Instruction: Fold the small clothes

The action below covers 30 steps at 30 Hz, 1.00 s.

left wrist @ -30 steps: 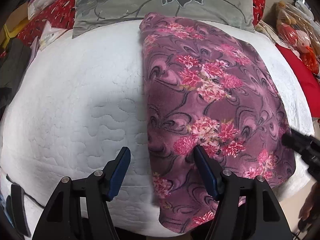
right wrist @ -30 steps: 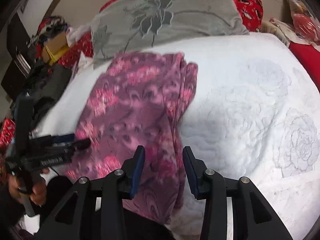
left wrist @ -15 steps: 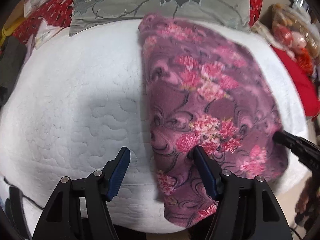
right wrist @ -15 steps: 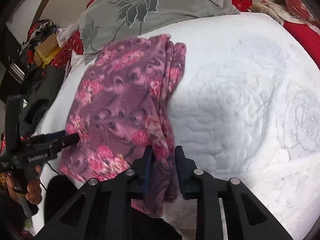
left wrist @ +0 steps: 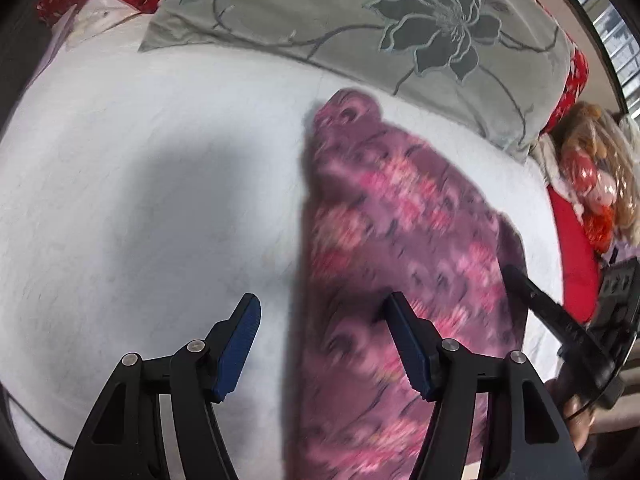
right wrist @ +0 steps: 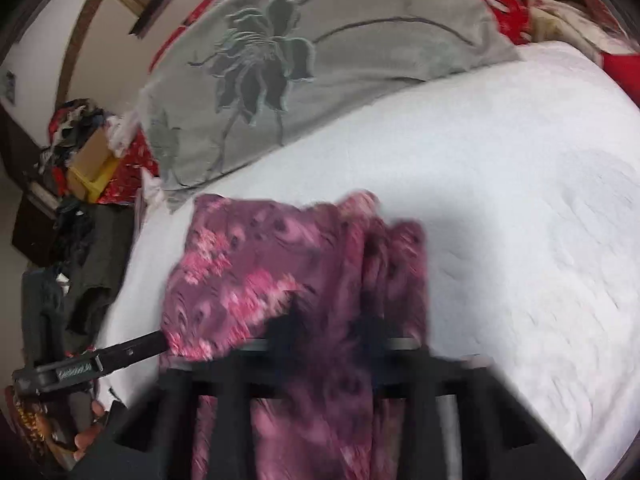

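Observation:
A purple garment with pink flowers (left wrist: 400,240) lies lengthwise on the white quilted bed (left wrist: 140,200). My left gripper (left wrist: 322,318) stands open over its near left edge; the right blue pad is over the fabric, the left pad over bare quilt. My right gripper (right wrist: 330,332) is shut on the garment (right wrist: 280,264) at its near right edge, and folds of fabric drape over the blurred fingers. In the left wrist view the right gripper (left wrist: 536,304) reaches into the garment's right side. In the right wrist view one black finger (right wrist: 128,350) of the left gripper meets its left edge.
A grey pillow with a dark flower (left wrist: 400,32) lies across the bed's far end. Red fabric and stuffed toys (left wrist: 592,176) crowd the right side. Dark clothes (right wrist: 68,272) and a yellow box (right wrist: 92,168) sit off the left. Bare quilt (right wrist: 520,200) spreads right of the garment.
My right gripper has closed onto the garment's near right edge. Both grippers have moved forward over the bed, and the near fabric has bunched up. The left gripper stays open.

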Available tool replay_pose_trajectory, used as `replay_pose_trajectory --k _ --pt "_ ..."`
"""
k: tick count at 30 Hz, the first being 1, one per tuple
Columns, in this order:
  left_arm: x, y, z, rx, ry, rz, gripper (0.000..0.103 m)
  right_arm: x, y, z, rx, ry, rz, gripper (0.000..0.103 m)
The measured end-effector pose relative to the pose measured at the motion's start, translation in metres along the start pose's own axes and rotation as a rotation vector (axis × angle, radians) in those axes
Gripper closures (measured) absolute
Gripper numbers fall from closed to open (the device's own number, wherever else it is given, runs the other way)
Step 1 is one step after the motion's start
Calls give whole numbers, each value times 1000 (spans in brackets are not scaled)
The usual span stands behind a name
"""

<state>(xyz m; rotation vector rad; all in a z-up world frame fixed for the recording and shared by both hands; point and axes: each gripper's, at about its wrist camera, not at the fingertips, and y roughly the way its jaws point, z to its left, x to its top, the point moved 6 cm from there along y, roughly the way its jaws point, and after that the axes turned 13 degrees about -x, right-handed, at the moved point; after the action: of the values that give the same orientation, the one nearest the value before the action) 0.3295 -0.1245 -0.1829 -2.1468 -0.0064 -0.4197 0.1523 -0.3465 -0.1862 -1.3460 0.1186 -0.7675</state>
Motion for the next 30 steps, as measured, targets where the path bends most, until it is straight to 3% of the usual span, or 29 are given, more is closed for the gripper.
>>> replay_pose_trajectory --k 4,8,10,11,12,15,17,18,20,21,22,26,28,30 --pt "17 13 -4 -7 12 -36 38 9 -19 -9 3 20 -111 99" --pt "19 50 5 45 10 29 33 -12 17 -38 -87 53 -6 99" --pt "23 44 2 44 32 19 36 -11 12 -39 -78 74 -17 98" --pt "23 36 0 50 48 14 37 -8 2 -39 -94 81 -35 89" --pt "21 28 -1 50 63 1 39 -8 -6 -37 -89 76 -47 89" --pt "-1 3 -8 47 119 -42 37 -17 -40 -20 46 7 -85 87" --pt "-25 -2 -11 52 151 -43 36 -36 -53 -10 79 -76 -86 77" --pt "-39 3 -11 79 167 -25 36 -44 -53 -8 58 -115 -83 71" --pt "-57 19 -6 136 194 29 33 -69 -33 -9 -84 -228 -29 72" --pt "-59 20 -8 144 189 26 34 -76 -28 -10 -130 -265 -23 66" --pt "-61 13 -9 138 173 10 34 -78 -33 -11 -141 -270 -60 65" --pt "-76 -16 -16 136 187 -41 34 -87 -60 -13 -120 -232 -53 62" --pt "-90 -8 -12 176 217 -9 27 -103 -61 -17 -140 -241 -25 49" --pt "-101 -5 -12 199 233 0 27 -119 -47 -29 -226 -247 33 34"
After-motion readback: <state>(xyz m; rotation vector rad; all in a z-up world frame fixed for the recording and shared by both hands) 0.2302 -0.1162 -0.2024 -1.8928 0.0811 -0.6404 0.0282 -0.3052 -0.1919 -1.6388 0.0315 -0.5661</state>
